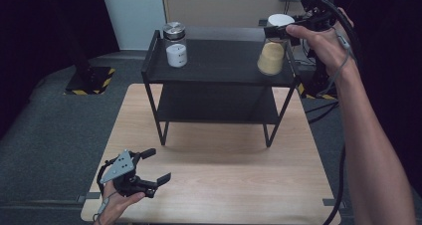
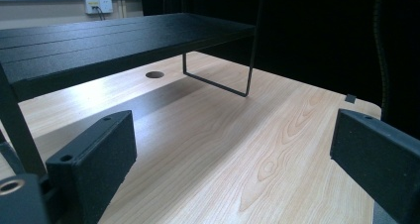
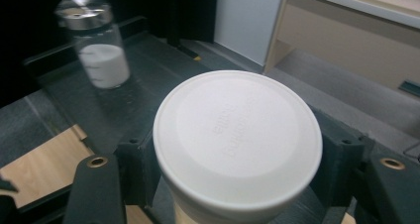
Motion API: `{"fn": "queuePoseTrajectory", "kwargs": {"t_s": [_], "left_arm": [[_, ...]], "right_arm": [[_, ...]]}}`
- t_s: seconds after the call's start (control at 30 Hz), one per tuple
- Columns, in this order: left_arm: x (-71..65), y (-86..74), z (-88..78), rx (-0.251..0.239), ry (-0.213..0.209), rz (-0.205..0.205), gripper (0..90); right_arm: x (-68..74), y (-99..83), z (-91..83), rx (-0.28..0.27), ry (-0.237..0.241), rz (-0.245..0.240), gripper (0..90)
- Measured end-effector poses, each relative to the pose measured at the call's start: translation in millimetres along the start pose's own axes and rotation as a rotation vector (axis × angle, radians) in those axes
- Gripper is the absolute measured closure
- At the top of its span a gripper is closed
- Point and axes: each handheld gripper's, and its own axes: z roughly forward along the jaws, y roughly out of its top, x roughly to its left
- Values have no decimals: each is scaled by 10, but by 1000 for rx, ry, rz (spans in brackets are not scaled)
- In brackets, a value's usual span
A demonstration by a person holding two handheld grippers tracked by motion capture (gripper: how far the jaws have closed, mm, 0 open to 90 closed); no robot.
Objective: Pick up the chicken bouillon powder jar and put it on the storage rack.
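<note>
1. Wooden worktop (image 1: 219, 155) carries a black shelf rack (image 1: 219, 65).
2. We see the right hand-held gripper (image 1: 278, 32) clamped on a white-lidded jar (image 3: 237, 140) above the rack's top shelf.
3. Left hand-held gripper (image 1: 152, 166) rests wide, empty.

Table (image 1: 219, 185): light wood, with a round hole (image 2: 154, 75) seen beyond the left gripper (image 1: 152, 166).
Rack (image 1: 219, 60): a black two-tier shelf is stood on the table, ahead of the left gripper.
Top tier: a glass jar (image 1: 175, 45) with a metal lid and white contents is carried at its far corner, well apart from the right gripper (image 1: 278, 31).
Lower tier: shown bare.
Left gripper: rested low at the table's near edge.
</note>
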Motion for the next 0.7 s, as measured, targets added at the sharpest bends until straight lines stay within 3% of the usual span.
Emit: {"fn": "queuePoseTrajectory", "kwargs": {"t_s": [0.17,0.27,0.7], "left_arm": [[5,1,2,2,-1,-1,27],[13,-4,0,1,0,-4,27],[10,-3,-3,-1,-1,-3,27]], "right_arm": [[-66,-24,100,3,-37,34,340],[-71,-16,134,10,-55,30,340],[-94,17,238,32,-63,42,340]]}}
